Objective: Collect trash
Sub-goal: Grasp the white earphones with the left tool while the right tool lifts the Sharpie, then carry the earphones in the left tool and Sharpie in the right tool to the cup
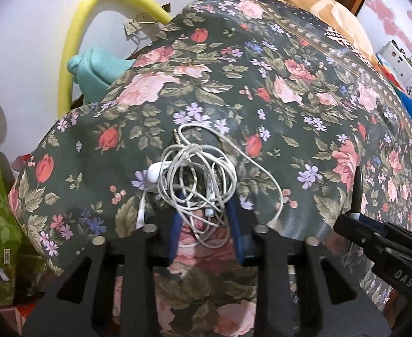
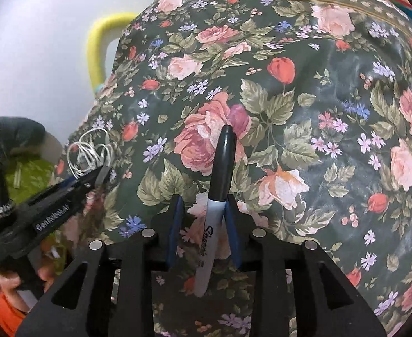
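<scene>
**Both grippers loaded over the flowered bedspread**

The left gripper (image 1: 206, 210) holds a tangled bundle of white earphones (image 1: 197, 177), its blue-padded fingers (image 1: 235, 224) closed on the lower part of the knot so that the loops, one earbud and the plug stand out ahead of the tips. Pinching the thick middle of the tangle looks like the reason the cord hangs together as one piece — loose ends droop to either side but nothing trails far. The bundle appears lifted just off the bedspread (image 1: 304, 78), though from the left wrist view alone it is hard to be sure it is clear of the cloth; the right wrist view shows the same knot (image 2: 90, 151) raised at the tip of the left gripper (image 2: 97, 172).

The right gripper (image 2: 203, 219) is clamped on a black-capped marker (image 2: 220, 174), gripping the grey barrel just below the cap. The pen stands along the line of the fingers, cap forward, its tail running back between them — a hold that keeps it from rolling or tipping sideways. In the left wrist view the marker (image 1: 357, 191) points upward from the right gripper (image 1: 354, 216) at the frame's edge.

With each tool occupied, both pieces of clutter are off the bed. No bin or bag is plainly visible in either view, so where the pieces go cannot be told; carrying the cord gently would likely keep its loops from slipping.
</scene>
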Demonstrator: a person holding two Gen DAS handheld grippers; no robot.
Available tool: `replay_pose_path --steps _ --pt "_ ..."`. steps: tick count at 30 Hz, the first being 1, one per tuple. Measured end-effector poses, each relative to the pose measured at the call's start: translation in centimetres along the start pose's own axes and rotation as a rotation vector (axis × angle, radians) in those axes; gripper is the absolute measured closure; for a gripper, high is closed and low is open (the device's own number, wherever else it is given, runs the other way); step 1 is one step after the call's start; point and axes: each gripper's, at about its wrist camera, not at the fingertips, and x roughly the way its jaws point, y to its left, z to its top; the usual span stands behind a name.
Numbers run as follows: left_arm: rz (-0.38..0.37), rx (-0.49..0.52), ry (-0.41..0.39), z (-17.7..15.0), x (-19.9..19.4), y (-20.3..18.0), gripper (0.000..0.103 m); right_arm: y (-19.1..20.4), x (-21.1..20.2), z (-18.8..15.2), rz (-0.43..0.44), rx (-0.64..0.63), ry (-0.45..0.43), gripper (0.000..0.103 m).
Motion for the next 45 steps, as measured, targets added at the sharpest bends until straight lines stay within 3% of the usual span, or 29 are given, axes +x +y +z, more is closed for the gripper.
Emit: replay_pose_path --steps 2,3,6,11,22,32,45 --pt "-0.004 0.0 0.005 -0.1 -0.1 0.3 0.084 0.1 0.1 -0.3 -0.013 -0.008 -0.004 0.081" --pt "-0.006 0.003 0.006 -0.2 -0.2 0.4 0.086 0.1 0.1 -0.4 -0.024 -0.014 -0.004 0.089" --pt "-0.008 0.03 -0.002 -0.5 -0.8 0.2 0.09 0.1 -0.2 -0.7 -0.049 -0.017 -0.019 0.092" --pt "-0.039 0.037 -0.031 -1.2 -2.9 0.3 0.097 0.9 -2.0 -0.5 -0.073 -0.039 -0.07 0.092" --pt "-0.061 0.016 -0.13 -2.8 -9.3 3.0 0.098 7.0 -5.0 -1.1 -0.061 -0.146 -0.156 0.092" --pt "-0.044 -0.06 -0.21 -6.3 -14.6 9.1 0.098 15.0 -6.2 -3.3 -0.018 -0.278 -0.187 0.092" --pt "0.058 -0.212 -0.249 -13.6 -19.0 20.3 0.098 26.7 -3.1 -8.5 0.061 -0.47 -0.122 0.092"
